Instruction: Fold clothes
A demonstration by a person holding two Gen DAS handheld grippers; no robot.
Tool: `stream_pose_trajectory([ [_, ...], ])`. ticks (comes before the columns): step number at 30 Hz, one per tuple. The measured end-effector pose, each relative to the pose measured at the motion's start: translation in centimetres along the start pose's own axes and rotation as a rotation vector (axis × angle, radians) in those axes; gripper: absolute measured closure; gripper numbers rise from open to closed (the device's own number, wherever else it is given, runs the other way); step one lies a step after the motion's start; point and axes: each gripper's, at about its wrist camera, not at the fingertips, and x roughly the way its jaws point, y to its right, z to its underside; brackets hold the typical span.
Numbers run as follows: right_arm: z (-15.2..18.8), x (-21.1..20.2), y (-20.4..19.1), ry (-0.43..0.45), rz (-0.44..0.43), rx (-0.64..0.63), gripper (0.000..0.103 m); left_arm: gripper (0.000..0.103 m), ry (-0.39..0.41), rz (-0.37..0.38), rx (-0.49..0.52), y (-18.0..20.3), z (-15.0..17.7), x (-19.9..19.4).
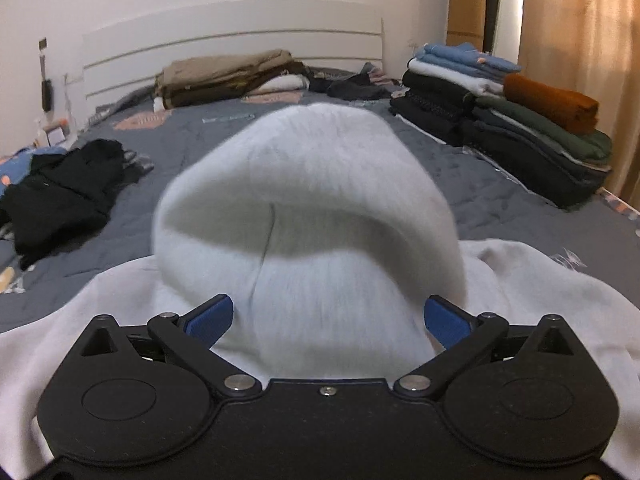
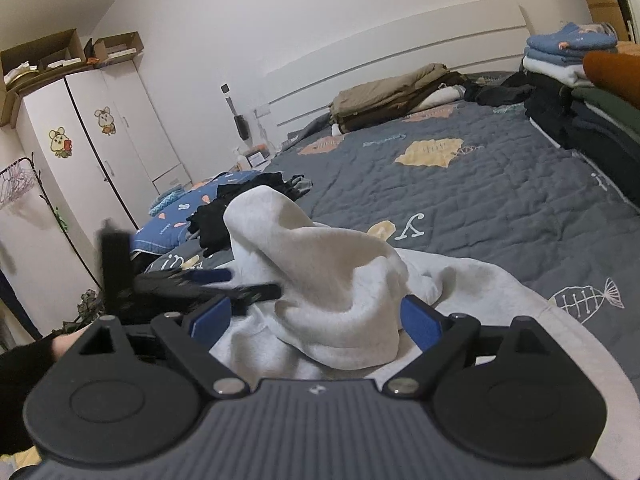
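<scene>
No brand, number or full word can be read in either view. On the grey quilt a single white "y"-like mark is stitched, and partial white lettering (too folded to be made out) is seen near the left gripper.

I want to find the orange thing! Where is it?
Look at the grey quilted bed, then at the tall stack of folded clothes along its right edge. The rust-orange folded garment lies on top, the only warm colour among black, green and blue pieces.
</scene>
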Motion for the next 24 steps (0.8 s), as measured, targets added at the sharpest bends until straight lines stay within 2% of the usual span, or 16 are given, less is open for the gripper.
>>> stream_pose_trajectory([
  [1, 0.0, 0.1, 0.3, -0.004, 0.008, 0.007, 0.011, 0.02, -0.019, 0.013, -0.003, -0.2, -0.3, 1.1],
  [2, 0.1, 0.3, 0.6, -0.009, 0.016, 0.013, 0.011, 0.032, -0.04, 0.031, -0.005, -0.5, -0.6, 2.1],
  [3, 0.1, 0.3, 0.9, -0.013, 0.023, 0.018, 0.011, 0.055, -0.062, 0.052, -0.006, -0.8, -1.1, 3.0],
  [4, 0.3, 0.3, 1.2, -0.016, 0.03, 0.023, 0.011, 0.069, -0.08, 0.064, -0.007, -1.2, -1.5, 3.8],
  [7, 0.6, 0.4, 2.2, -0.023, 0.055, 0.039, 0.011, 0.082, -0.081, 0.058, -0.004, -2.0, -3.2, 5.0],
  [10, 0.7, 0.4, 3.0, -0.014, 0.071, 0.07, 0.011, 0.09, -0.011, 0.002, 0.007, -2.4, -7.1, 5.6],
  [18, 0.4, 0.2, 3.6, 0.038, 0.057, 0.126, 0.011, 0.092, 0.183, -0.15, 0.036, -2.7, -18.1, 7.4],
  [24, 0.2, 0.3, 4.1, 0.053, 0.086, 0.137, 0.011, 0.092, 0.313, -0.297, 0.06, -0.7, -23.5, 9.3],
])
